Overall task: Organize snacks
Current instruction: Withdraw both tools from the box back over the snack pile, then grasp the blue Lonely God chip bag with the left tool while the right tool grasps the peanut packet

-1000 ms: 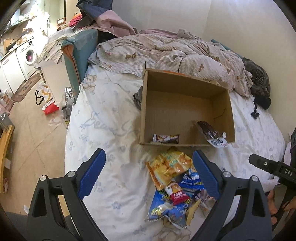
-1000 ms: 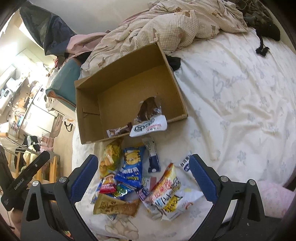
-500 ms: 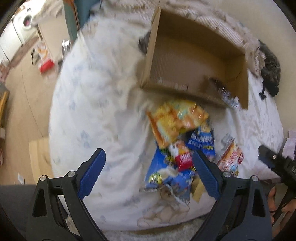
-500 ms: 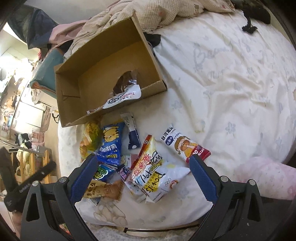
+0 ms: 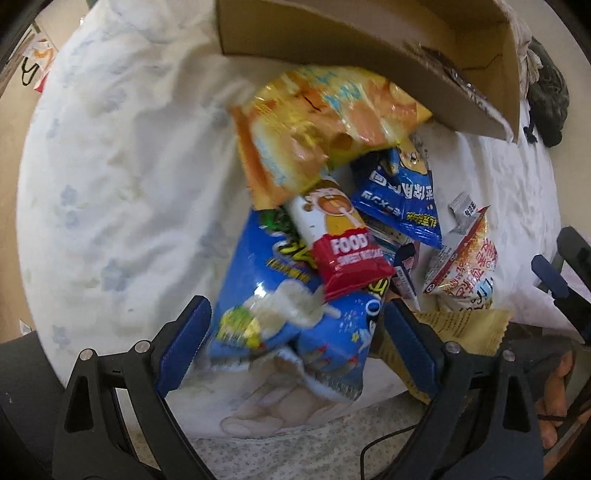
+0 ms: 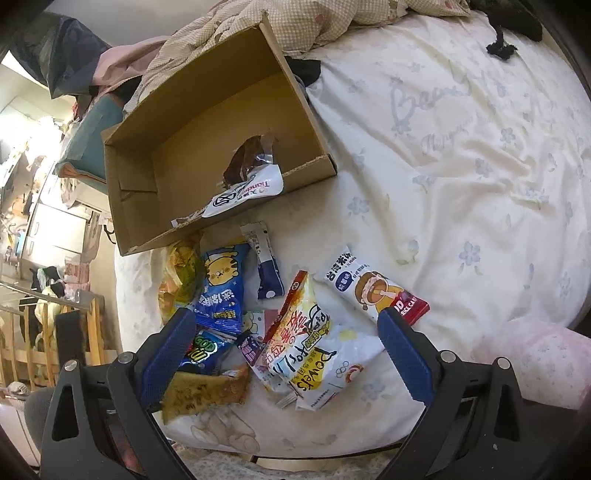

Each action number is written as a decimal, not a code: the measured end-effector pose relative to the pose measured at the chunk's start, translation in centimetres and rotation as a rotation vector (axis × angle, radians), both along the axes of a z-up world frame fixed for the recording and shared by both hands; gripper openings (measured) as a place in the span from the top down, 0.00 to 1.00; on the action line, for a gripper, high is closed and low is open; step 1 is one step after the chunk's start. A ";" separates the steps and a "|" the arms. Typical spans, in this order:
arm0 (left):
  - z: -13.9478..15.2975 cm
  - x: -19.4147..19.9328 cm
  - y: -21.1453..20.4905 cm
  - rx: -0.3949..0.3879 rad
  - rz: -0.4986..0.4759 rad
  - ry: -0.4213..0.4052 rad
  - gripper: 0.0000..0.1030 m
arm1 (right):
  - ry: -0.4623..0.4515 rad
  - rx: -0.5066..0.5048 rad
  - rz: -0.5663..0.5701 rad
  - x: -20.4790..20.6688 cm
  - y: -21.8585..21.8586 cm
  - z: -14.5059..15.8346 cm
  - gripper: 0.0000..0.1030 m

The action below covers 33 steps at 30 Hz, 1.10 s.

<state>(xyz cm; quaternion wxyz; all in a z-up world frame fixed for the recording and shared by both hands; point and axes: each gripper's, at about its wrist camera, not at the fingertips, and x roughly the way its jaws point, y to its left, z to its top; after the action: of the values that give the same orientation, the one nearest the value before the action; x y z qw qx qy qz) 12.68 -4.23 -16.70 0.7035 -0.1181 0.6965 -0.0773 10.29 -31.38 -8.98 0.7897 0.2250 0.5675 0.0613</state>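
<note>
Several snack packets lie heaped on the bed in front of an open cardboard box [image 6: 207, 122]. My left gripper [image 5: 295, 343] points steeply down, open, with its blue fingers on either side of a big blue bag [image 5: 273, 314], apart from it. A red and white rice cake pack [image 5: 336, 243] and a yellow chips bag [image 5: 317, 125] lie above it. My right gripper [image 6: 284, 350] hangs open over a white and red Powels bag [image 6: 310, 354]. A second rice cake pack [image 6: 373, 284] lies beside it. Inside the box leans a brown and white packet [image 6: 247, 177].
The white floral bedsheet [image 6: 461, 155] stretches right of the box, with a rumpled checked blanket [image 6: 332, 22] behind it. The bed edge is just below the snack heap. A pink cushion [image 6: 532, 358] sits at the lower right. A hand [image 5: 557, 391] shows at the left view's right edge.
My left gripper has dropped and tipped downward, closing in on the snack heap until the blue bag sits between its fingers. The right gripper sank slightly toward the Powels bag.
</note>
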 end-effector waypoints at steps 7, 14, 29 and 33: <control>-0.1 0.3 -0.5 -0.020 0.005 0.000 0.19 | 0.015 -0.007 0.026 0.2 0.7 -0.4 0.02; -0.6 0.2 0.2 -0.059 -0.002 0.028 0.45 | 0.018 -0.007 0.029 0.2 0.9 -0.5 0.02; 6.0 -2.7 6.3 -0.020 0.007 -0.040 0.56 | 0.002 -0.002 0.251 -0.2 5.1 -0.3 0.02; 9.4 -2.3 9.1 0.031 0.046 -0.148 0.56 | -0.010 -0.068 0.389 -0.6 8.1 -0.4 0.02</control>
<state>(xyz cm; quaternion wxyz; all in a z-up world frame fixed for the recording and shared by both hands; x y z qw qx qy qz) 10.33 4.90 -7.30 0.7564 -0.1171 0.6409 -0.0591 9.69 -23.32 -9.37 0.7728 0.0840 0.5981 0.1947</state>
